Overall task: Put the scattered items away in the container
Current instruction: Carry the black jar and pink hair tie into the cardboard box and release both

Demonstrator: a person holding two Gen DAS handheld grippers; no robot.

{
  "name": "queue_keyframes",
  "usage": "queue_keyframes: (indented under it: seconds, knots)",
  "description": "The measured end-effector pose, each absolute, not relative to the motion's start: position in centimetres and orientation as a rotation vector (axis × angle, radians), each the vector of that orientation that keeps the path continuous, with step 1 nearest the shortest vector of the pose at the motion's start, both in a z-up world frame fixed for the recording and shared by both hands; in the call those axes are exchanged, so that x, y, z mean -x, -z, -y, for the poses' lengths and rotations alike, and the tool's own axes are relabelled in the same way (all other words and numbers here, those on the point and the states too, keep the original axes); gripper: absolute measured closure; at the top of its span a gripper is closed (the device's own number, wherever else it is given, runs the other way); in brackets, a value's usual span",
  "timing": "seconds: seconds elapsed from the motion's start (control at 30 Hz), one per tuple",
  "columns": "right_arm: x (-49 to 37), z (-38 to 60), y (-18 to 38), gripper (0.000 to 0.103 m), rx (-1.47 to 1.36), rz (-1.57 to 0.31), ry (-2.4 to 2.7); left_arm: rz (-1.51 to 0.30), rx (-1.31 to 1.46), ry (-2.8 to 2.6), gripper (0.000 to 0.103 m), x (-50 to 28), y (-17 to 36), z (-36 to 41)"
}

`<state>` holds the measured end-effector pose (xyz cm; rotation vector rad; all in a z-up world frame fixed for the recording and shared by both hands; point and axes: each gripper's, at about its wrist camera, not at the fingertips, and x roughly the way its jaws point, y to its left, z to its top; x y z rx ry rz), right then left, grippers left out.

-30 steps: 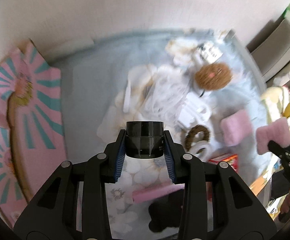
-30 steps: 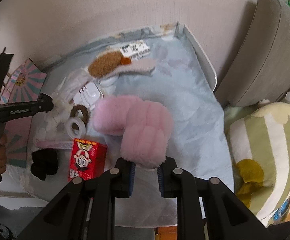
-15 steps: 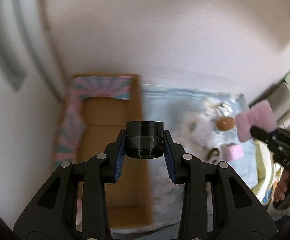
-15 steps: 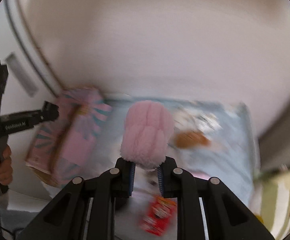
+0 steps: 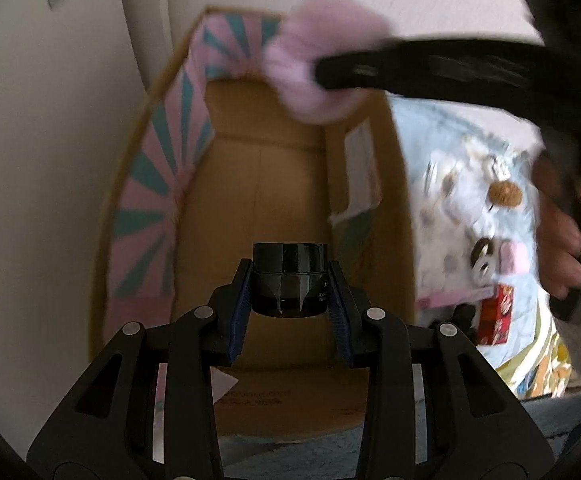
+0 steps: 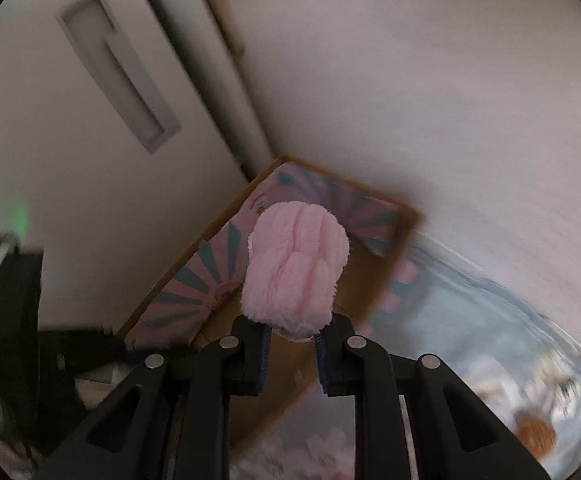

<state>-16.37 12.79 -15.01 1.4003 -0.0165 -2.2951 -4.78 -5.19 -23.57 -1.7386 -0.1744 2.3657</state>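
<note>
Now over open patterned cardboard box (image 5: 274,184): left tool (image 5: 289,286) clamping black round jar (image 5: 289,285); right tool (image 6: 292,350) gripping fluffy pink bow (image 6: 296,270).

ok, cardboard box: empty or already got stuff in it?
Empty as far as visible: the cardboard box shows bare brown floor. The black jar and pink plush are held above it.

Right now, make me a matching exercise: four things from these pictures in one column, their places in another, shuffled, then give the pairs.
Things:
1. black jar
2. pink fluffy bow
3. red packet
4. cardboard box

Places:
A. lying on the blue sheet
B. clamped in the left hand-held gripper
C. against the wall, open on top
D. clamped in the right hand-held gripper

Pairs: 1-B, 2-D, 3-A, 4-C
</note>
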Motion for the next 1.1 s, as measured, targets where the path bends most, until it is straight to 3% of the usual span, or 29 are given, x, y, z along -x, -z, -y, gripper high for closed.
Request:
queue_keyframes:
  seconds: [0.2, 0.5, 0.53, 0.57, 0.6, 0.63, 0.67, 0.77, 1.1]
  knots:
    - [19.2, -8.0, 20.4, 0.085, -1.514, -0.063, 2.240, 0.119, 1.782, -2.306, 0.071, 4.5, 25.4, 5.6]
    - [19.6, -6.3, 21.3, 0.084, -1.567, -0.096, 2.268, 0.149, 1.794, -2.255, 0.071, 4.1, 26.7, 5.6]
    - [19.5, -6.2, 21.5, 0.081, -1.575, -0.108, 2.268, 0.167, 1.798, -2.247, 0.068, 4.1, 26.8, 5.7]
    - [19.5, -6.0, 21.6, 0.077, -1.583, -0.113, 2.263, 0.194, 1.802, -2.237, 0.050, 4.1, 26.9, 5.8]
    - [19.5, -5.8, 21.9, 0.065, -1.599, -0.114, 2.254, 0.247, 1.801, -2.226, 0.036, 4.1, 26.8, 6.0]
    - [19.5, -5.6, 22.1, 0.051, -1.613, -0.118, 2.254, 0.279, 1.801, -2.223, 0.015, 4.0, 26.8, 6.1]
    - [19.5, -5.5, 22.2, 0.048, -1.618, -0.123, 2.264, 0.333, 1.786, -2.208, 0.009, 3.9, 26.7, 6.3]
    - [19.4, -5.5, 21.6, 0.044, -1.595, -0.106, 2.315, 0.433, 1.755, -2.193, 0.008, 3.5, 26.2, 6.7]
    - [18.1, -9.8, 19.0, 0.044, -1.527, 0.164, 2.406, 0.332, 1.721, -2.313, 0.008, 2.5, 23.8, 6.7]
